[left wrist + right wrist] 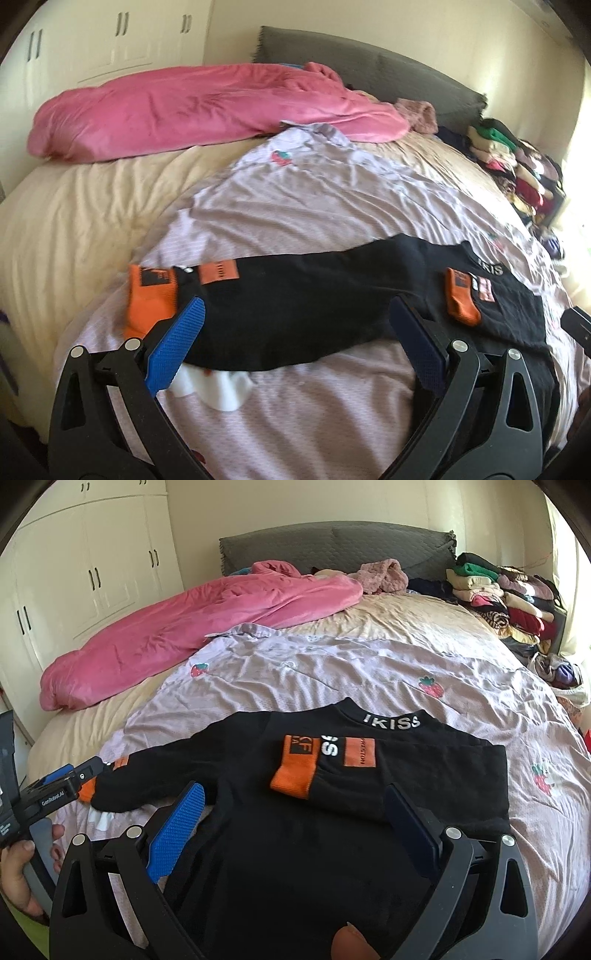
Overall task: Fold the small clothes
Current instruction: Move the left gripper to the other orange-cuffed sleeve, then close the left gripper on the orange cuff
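A small black sweater [303,812] with orange cuffs and white collar lettering lies flat on the lilac strawberry sheet [332,672]. One sleeve is folded across the chest, its orange cuff [295,771] on top. The other sleeve [295,291] stretches out to the side, ending in an orange cuff [149,299]. My left gripper [295,314] is open, its jaws either side of that stretched sleeve. It also shows in the right wrist view [70,779] by the sleeve's cuff. My right gripper [295,801] is open over the sweater's body, holding nothing.
A pink blanket [184,627] lies across the far left of the bed. Stacked folded clothes [506,594] sit at the far right by the grey headboard [332,542]. A white item [218,387] pokes out under the sleeve. White wardrobes [85,565] stand at left.
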`<state>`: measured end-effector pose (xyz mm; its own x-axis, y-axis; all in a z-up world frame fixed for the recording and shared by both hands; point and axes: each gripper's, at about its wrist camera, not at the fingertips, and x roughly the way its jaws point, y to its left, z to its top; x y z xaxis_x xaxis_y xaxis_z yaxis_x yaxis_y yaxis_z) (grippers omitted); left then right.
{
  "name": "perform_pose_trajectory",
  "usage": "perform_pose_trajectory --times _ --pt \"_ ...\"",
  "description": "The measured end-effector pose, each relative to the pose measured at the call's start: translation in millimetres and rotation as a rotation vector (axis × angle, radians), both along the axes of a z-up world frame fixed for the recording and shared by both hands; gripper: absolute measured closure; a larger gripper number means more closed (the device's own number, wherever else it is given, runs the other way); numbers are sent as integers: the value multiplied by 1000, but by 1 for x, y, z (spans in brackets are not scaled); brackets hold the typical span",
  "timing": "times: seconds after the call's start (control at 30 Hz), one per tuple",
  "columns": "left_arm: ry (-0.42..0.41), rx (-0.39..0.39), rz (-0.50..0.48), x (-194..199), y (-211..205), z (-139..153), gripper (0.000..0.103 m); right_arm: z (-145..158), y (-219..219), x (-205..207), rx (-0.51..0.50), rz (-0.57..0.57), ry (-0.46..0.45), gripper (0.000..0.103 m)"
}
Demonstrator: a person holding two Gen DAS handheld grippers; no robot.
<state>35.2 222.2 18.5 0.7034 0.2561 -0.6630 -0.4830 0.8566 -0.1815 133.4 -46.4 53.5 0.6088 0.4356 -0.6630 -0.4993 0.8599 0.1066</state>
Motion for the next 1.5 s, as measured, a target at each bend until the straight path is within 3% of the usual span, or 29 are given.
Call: perform_pose_trajectory --times 0.23,0.7,0.97,1.0,1.1,1.17,1.2,1.27,1.33,1.5 --pt "-4 -4 75 -14 25 -4 10 -5 23 -5 -29 29 -2 6" --pt "45 -92 214 -23 73 -38 10 -16 54 -8 -68 77 5 6" --pt "39 -192 241 -17 96 -64 12 -38 67 -8 -75 106 39 6" --pt "31 -201 242 -16 97 -66 15 -40 67 -8 -74 107 44 6" --pt "51 -224 252 -11 102 -75 41 -47 67 -6 -67 108 63 6" --pt "46 -223 262 -12 103 -75 65 -52 65 -5 -60 107 77 6" --pt "42 -226 258 -12 103 -75 69 -53 64 -4 -58 106 82 6" --pt "28 -210 243 -12 100 -71 87 -55 61 -3 -53 102 89 6" --pt "-15 -193 209 -14 94 -63 93 -56 56 -1 -48 94 94 6" --pt "-113 -129 116 -15 72 -40 94 -56 42 5 -19 70 107 6"
